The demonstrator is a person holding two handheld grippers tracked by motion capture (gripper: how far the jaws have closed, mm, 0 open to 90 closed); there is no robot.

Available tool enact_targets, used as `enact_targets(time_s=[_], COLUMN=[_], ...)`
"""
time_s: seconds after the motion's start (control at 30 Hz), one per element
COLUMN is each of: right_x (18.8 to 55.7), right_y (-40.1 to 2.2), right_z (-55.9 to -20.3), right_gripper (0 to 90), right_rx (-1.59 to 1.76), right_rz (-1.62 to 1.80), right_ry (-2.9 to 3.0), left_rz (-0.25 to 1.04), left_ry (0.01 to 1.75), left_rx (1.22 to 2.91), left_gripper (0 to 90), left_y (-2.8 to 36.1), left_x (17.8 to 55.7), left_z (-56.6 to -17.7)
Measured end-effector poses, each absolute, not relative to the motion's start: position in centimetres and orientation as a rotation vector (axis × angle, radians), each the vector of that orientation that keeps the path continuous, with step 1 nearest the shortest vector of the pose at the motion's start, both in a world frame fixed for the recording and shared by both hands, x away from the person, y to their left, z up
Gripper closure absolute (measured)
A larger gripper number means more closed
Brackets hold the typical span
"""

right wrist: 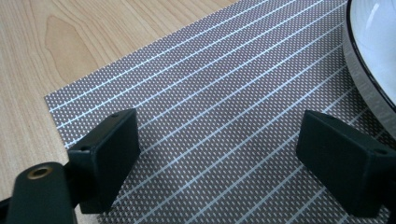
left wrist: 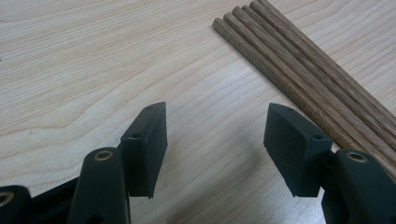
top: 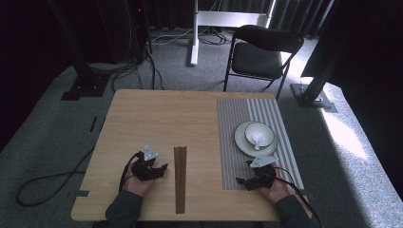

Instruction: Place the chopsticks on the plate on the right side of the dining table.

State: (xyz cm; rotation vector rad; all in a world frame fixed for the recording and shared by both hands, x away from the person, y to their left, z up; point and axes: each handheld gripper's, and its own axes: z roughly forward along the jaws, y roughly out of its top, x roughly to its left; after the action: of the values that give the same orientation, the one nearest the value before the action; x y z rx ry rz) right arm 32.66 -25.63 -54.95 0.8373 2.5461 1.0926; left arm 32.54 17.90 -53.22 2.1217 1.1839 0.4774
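Note:
A bundle of dark wooden chopsticks (top: 180, 178) lies lengthwise near the table's front middle, and in the left gripper view the chopsticks (left wrist: 308, 74) run along the upper right. My left gripper (top: 161, 169) rests just left of them, open and empty (left wrist: 217, 144). A white plate (top: 240, 140) with a white bowl (top: 259, 134) on it sits on the striped grey placemat (top: 237, 118). My right gripper (top: 243, 181) stands open over the placemat's (right wrist: 224, 107) front left corner, with the plate's rim (right wrist: 369, 88) at the right edge.
A black folding chair (top: 263, 50) stands beyond the table's far edge. Cables trail over the grey carpet at left. The bare wooden tabletop (top: 157, 118) spreads over the left and far part.

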Motion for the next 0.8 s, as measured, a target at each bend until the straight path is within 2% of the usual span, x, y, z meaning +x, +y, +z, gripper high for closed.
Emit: enact_targets(time_s=[0.8], right_x=[32.7], right_y=[-25.6], right_z=[-54.9], right_gripper=[12.4], right_rx=[0.836], right_rz=[1.092], right_ry=[2.546], left_rz=[0.41], left_ry=[1.122], left_rx=[2.115], left_gripper=[41.9], left_y=[16.8], left_x=[30.5], left_z=[-52.8])
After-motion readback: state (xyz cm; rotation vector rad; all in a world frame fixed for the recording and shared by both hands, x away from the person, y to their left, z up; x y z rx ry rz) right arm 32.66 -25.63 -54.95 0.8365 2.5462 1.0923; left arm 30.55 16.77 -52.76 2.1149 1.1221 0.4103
